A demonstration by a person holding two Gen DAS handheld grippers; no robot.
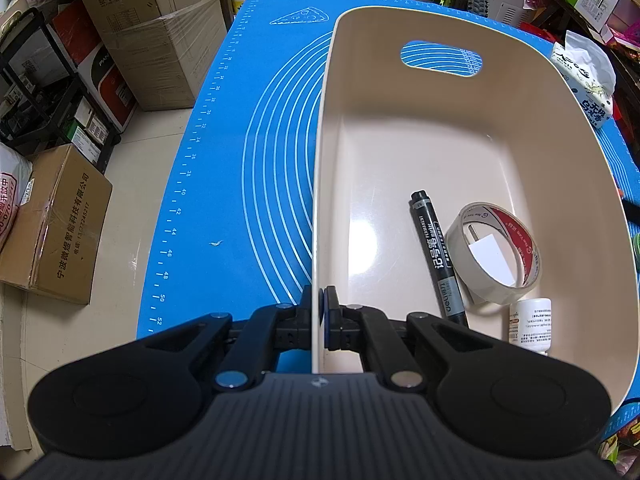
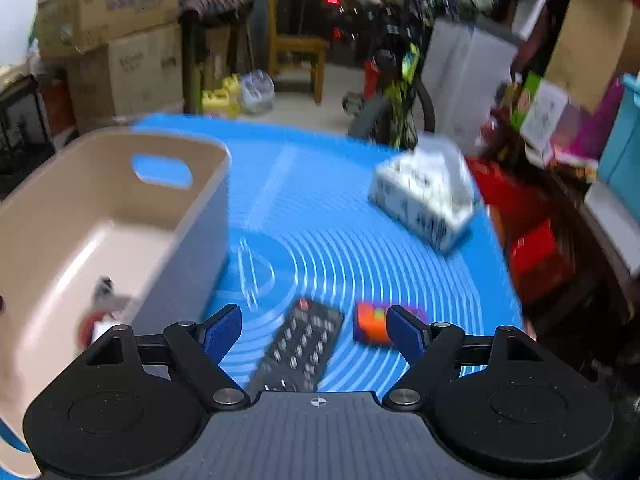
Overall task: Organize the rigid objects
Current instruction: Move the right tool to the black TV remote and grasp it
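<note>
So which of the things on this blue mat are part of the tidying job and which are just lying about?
Part of the job:
beige bin
marker
tape roll
small white bottle
remote control
orange block

Just lying about:
tissue pack
cardboard boxes
yellow jugs

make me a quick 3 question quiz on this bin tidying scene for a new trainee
1. True or false: the left gripper is shut on the wall of the beige bin.
2. Which of these lies on the blue mat outside the bin? A) marker B) tape roll C) remote control
3. Fill in: the right gripper is ____ and holds nothing.

Key
1. True: its pads clamp the bin's near wall.
2. C: the remote control lies on the mat beside an orange and purple block; the marker, the tape roll and a small white bottle are in the bin.
3. open
</note>
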